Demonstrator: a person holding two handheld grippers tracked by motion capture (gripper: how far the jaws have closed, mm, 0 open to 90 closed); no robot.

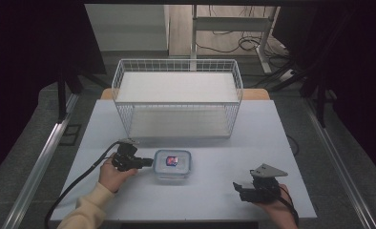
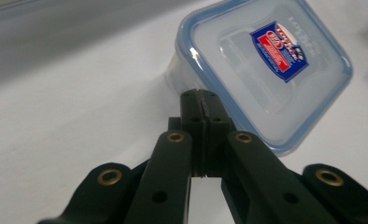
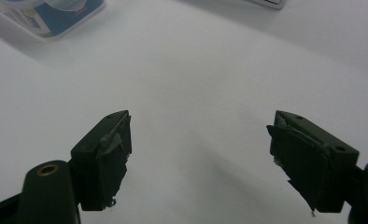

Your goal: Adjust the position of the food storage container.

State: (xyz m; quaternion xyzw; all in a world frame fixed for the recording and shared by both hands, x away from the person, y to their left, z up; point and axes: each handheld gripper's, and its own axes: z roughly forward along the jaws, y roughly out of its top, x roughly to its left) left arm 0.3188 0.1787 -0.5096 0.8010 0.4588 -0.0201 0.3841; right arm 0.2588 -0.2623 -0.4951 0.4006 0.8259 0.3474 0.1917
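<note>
A clear plastic container (image 1: pixel 172 165) with a blue-rimmed lid and a red and blue label lies on the white table (image 1: pixel 214 143), in front of the wire basket. My left gripper (image 1: pixel 149 162) is at the container's left edge. In the left gripper view its jaws are pressed together, tips (image 2: pixel 201 100) right at the rim of the container (image 2: pixel 266 70), with nothing seen between them. My right gripper (image 1: pixel 238 188) rests near the table's front right, jaws wide apart over bare table (image 3: pixel 198 135). A corner of the container (image 3: pixel 46 16) shows at the top left of the right gripper view.
A white wire basket (image 1: pixel 176 98) with a pale board across it stands at the back middle of the table. A cable (image 1: pixel 81 179) trails from the left gripper off the table's front left. Metal rails (image 1: pixel 43 157) run along both sides.
</note>
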